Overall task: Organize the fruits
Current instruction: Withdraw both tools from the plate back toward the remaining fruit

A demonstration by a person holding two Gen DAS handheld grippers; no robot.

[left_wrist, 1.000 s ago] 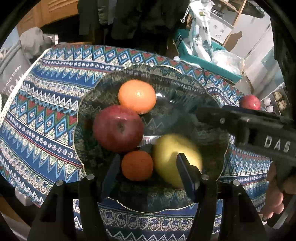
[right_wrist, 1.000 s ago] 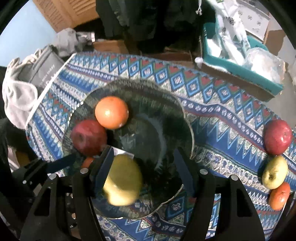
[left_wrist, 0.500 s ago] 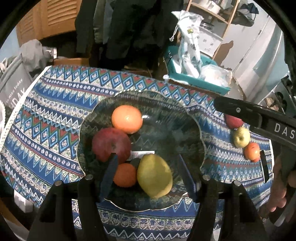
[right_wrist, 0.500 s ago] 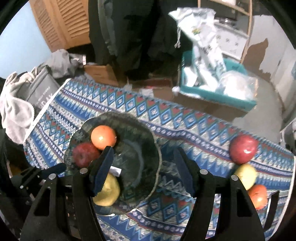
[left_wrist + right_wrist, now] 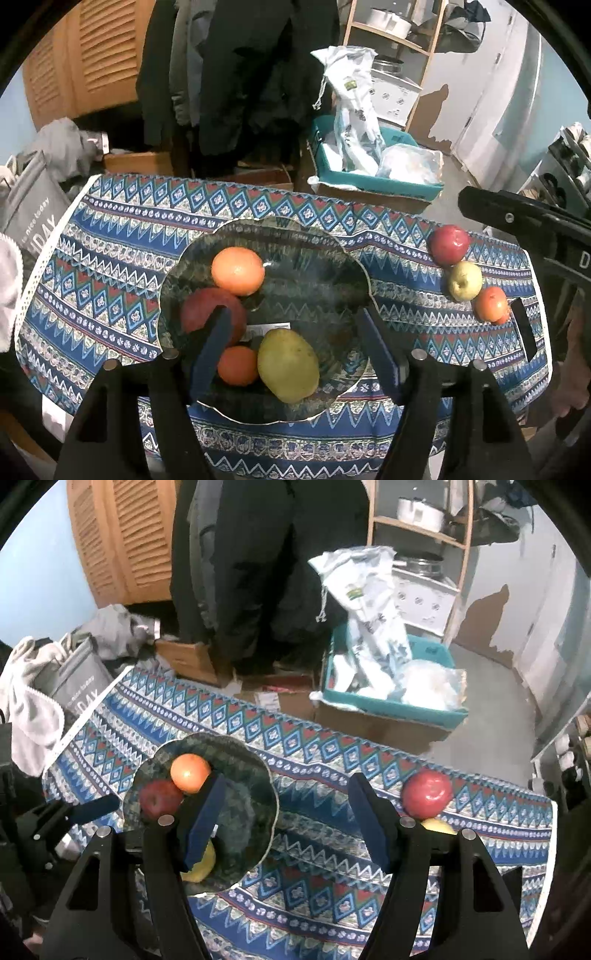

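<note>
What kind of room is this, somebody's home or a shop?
Most likely a lived-in home, perhaps a storage corner. Dark coats hang by a louvred wooden door, a wooden shelf holds pots, and fruit sits in a glass dish on a patterned tablecloth.

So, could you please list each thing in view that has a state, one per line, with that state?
Left gripper: open, empty, its jaws just opened further.
Right gripper: open, empty.
Glass plate: on the cloth, holding four fruits.
Large orange: on the plate.
Yellow pear: lying on the plate.
Red apple, green apple, small orange: loose on the cloth, not yet on the plate.
</note>
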